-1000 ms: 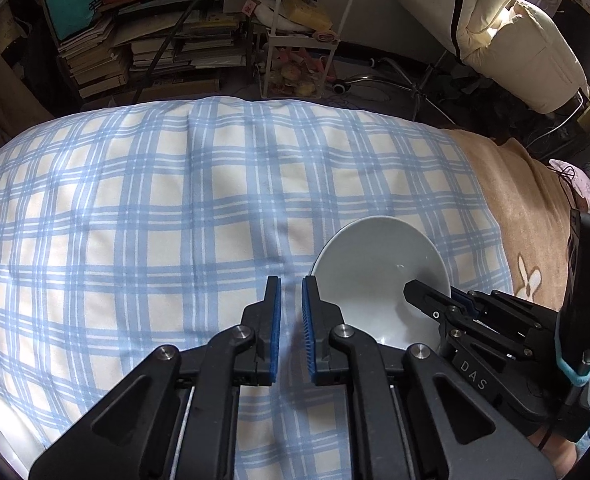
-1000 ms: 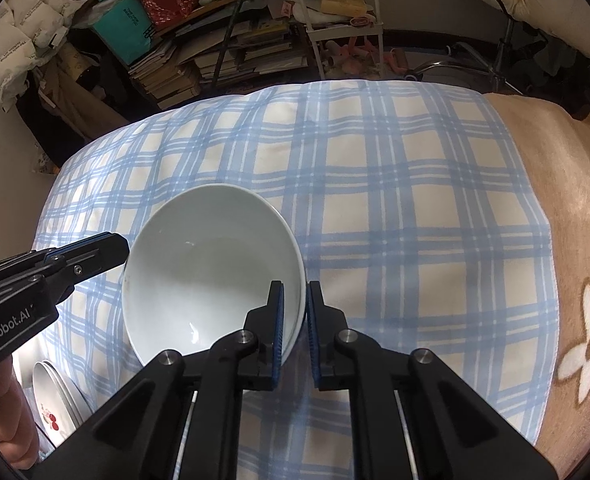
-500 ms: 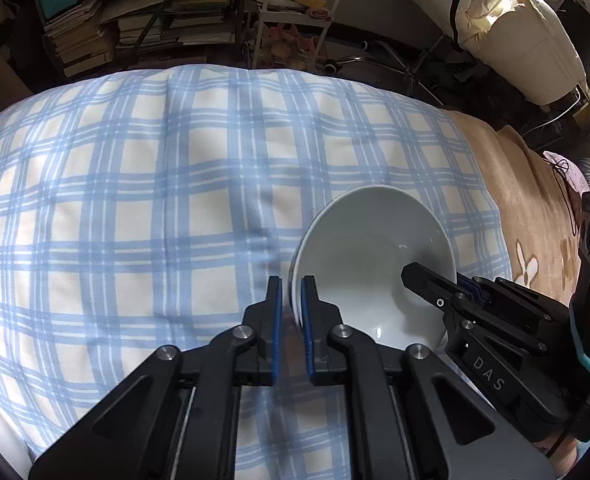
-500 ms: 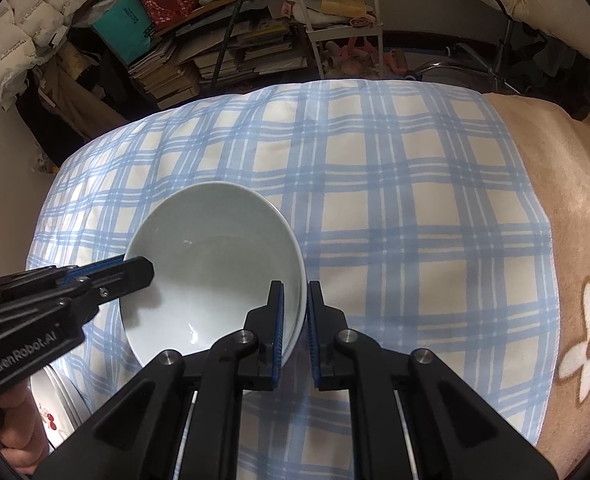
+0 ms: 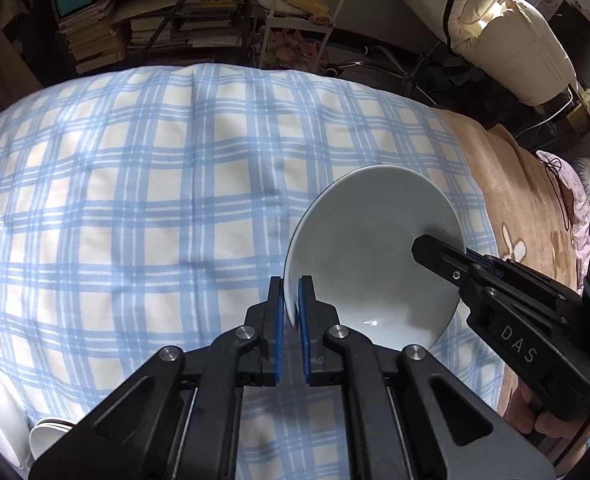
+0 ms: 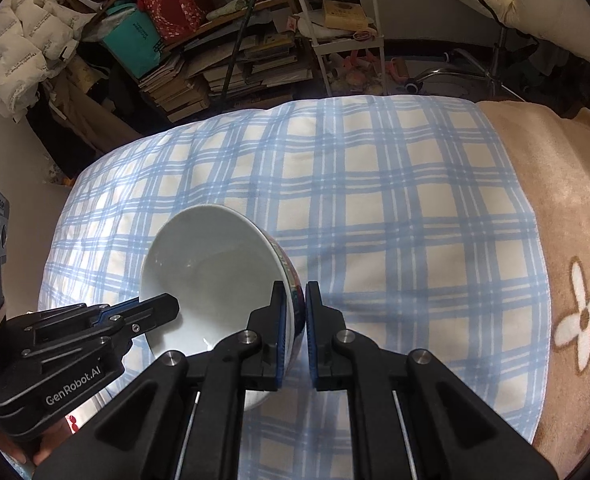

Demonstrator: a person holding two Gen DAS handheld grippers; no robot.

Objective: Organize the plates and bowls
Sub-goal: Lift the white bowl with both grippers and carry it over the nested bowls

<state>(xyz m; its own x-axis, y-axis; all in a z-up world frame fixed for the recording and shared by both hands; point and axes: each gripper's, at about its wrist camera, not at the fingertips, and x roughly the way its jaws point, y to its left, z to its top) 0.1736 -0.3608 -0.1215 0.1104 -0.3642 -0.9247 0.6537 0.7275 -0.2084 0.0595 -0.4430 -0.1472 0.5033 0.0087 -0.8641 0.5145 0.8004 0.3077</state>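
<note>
A second ago only the right gripper pinched the rim of the white ceramic bowl with a painted outer band, the left one closing on nothing beside it; now the left gripper has slid across and clamps the opposite rim, so both pairs of tongs are pressed together on the bowl. The bowl has tipped up and looks lifted off the blue-and-cream checked cloth, over the cloth's near edge beside the tan blanket. With a two-handed hold secured, it is probably ready to be carried toward the white dishes at the near left corner.
</note>
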